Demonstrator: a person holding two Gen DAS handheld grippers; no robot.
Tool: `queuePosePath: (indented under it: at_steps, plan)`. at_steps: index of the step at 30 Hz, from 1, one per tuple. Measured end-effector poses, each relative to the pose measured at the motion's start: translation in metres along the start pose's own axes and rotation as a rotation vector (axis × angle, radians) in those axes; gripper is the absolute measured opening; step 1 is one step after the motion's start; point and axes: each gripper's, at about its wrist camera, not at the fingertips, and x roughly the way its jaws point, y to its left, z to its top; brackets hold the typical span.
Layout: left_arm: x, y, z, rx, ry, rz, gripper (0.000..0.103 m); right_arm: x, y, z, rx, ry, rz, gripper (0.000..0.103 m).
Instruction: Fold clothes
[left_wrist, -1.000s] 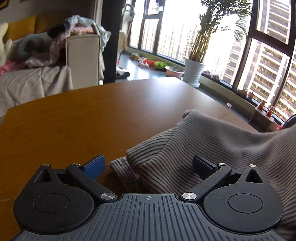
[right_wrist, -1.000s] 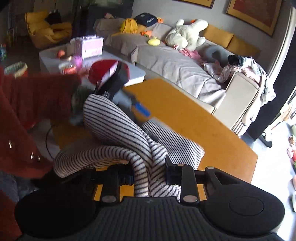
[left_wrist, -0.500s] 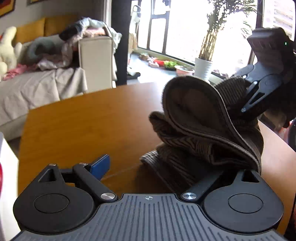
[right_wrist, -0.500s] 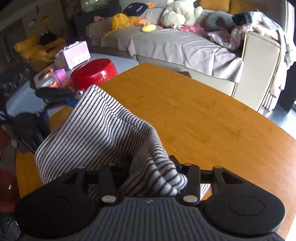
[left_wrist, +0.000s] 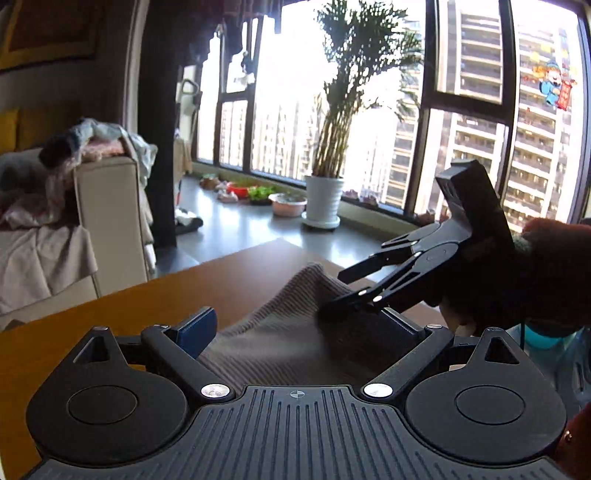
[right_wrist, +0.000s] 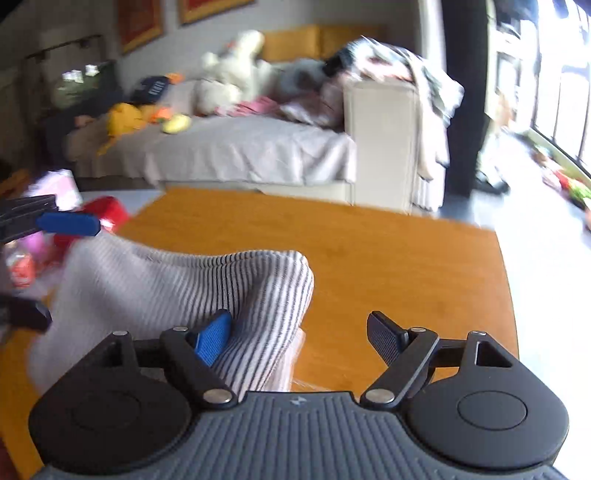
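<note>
Right wrist view: right tongs (right_wrist: 301, 338) have just been opening, releasing the ribbed striped sweater (right_wrist: 177, 284) bunching lower left on the smooth wooden bench (right_wrist: 388, 258); left tongs (left_wrist: 308, 326) are gaping.

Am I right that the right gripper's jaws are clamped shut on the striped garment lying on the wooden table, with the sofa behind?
Not quite. In the right wrist view the right gripper has its jaws wide apart; they have just been opening, and only the blue pad touches the striped garment. The rest holds: the garment lies on the wooden table, with the sofa behind.
</note>
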Motion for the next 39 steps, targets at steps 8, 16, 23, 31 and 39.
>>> queuePosePath:
  at_steps: [8, 16, 23, 31, 39]
  plan:
    - [0.038, 0.032, -0.030, -0.096, 0.160, 0.052, 0.096, -0.016, -0.016, -0.011, 0.117, -0.092, 0.011, 0.082]
    - [0.026, 0.047, -0.048, -0.244, 0.182, 0.052, 0.100, -0.046, -0.002, -0.048, 0.201, -0.106, 0.139, 0.029]
    - [0.015, 0.039, -0.045, -0.274, 0.134, 0.082, 0.098, -0.046, 0.000, -0.058, 0.247, -0.132, 0.126, 0.041]
    - [0.020, 0.041, -0.044, -0.368, 0.125, 0.111, 0.099, -0.012, -0.020, -0.021, 0.390, -0.202, 0.202, 0.039]
    - [-0.014, 0.037, -0.062, -0.444, 0.073, 0.040, 0.074, -0.016, 0.008, -0.002, 0.301, -0.220, 0.273, 0.027]
